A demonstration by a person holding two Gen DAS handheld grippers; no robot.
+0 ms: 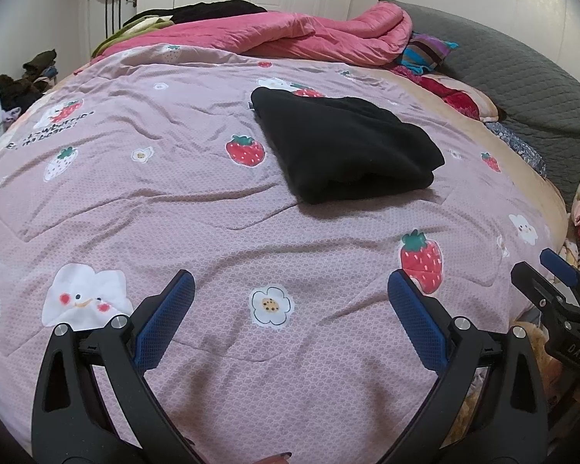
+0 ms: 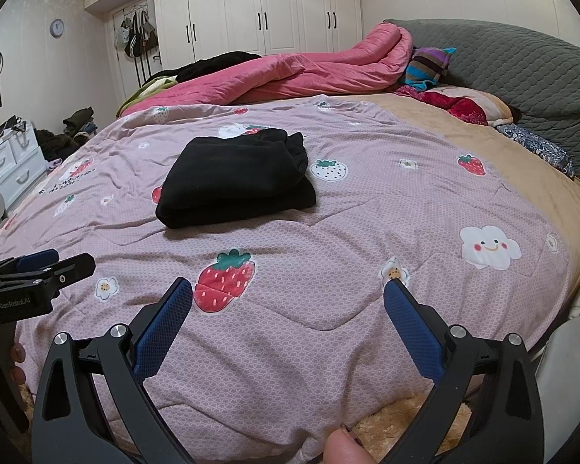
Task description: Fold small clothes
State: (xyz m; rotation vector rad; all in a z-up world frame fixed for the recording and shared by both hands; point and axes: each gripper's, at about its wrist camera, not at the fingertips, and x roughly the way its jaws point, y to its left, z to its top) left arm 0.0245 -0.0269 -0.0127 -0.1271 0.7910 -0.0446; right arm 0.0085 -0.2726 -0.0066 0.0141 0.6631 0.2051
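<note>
A black garment (image 1: 344, 147) lies folded into a thick rectangle on the pink strawberry-print quilt (image 1: 212, 208); it also shows in the right wrist view (image 2: 236, 178). My left gripper (image 1: 290, 286) is open and empty, held over the quilt near the bed's front edge, well short of the garment. My right gripper (image 2: 288, 290) is open and empty too, also near the front edge. The right gripper shows at the right edge of the left wrist view (image 1: 553, 270), and the left gripper at the left edge of the right wrist view (image 2: 46, 263).
A rumpled pink duvet (image 2: 309, 69) and dark clothes (image 2: 216, 63) lie at the far side of the bed. Pillows (image 2: 460, 104) and a grey headboard (image 2: 522, 73) are at the right. White drawers (image 2: 15, 162) stand left of the bed, wardrobes (image 2: 259, 11) behind.
</note>
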